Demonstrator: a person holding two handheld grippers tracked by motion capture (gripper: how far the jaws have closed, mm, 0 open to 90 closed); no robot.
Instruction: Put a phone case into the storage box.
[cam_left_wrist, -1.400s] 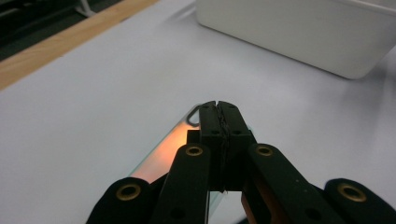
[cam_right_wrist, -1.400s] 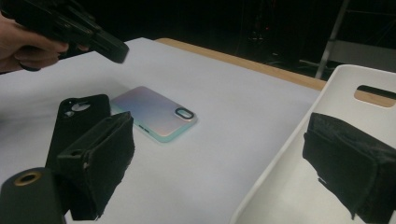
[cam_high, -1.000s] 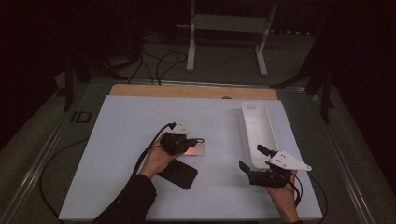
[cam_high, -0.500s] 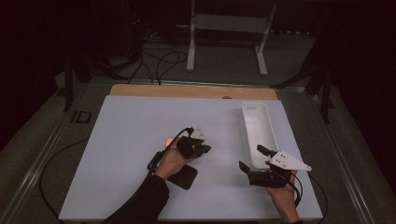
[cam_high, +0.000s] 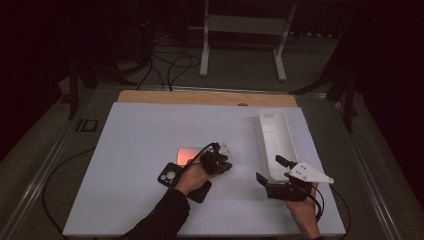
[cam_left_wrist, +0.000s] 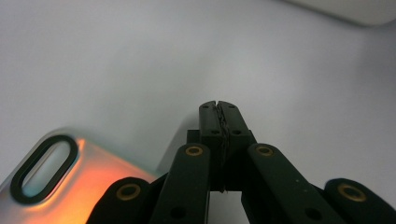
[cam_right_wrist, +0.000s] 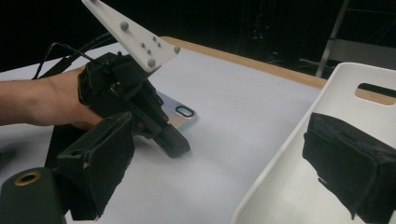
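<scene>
My left gripper (cam_high: 222, 165) is shut with nothing between its jaws, which meet tip to tip (cam_left_wrist: 218, 106) low over the white table. It points down just right of an iridescent orange phone case (cam_high: 186, 154) (cam_left_wrist: 51, 177) lying flat. The right gripper view has the same left gripper (cam_right_wrist: 175, 145) beside that case (cam_right_wrist: 183, 113). A black phone (cam_high: 167, 175) lies partly under the left hand. My right gripper (cam_high: 270, 170) (cam_right_wrist: 219, 140) is open wide at the near end of a white tray (cam_high: 265, 135) (cam_right_wrist: 280, 177); its jaws straddle the tray's wall without pressing it.
The white table surface (cam_high: 125, 150) ends in a wooden strip (cam_high: 200, 97) at the far edge. Cables (cam_high: 170, 65) and a white stand (cam_high: 242, 22) lie on the dark floor beyond. A metal frame (cam_high: 45, 170) borders the left side.
The left hand moved right and lower, off the phone case, which now lies uncovered to its left. The right gripper stayed put.
</scene>
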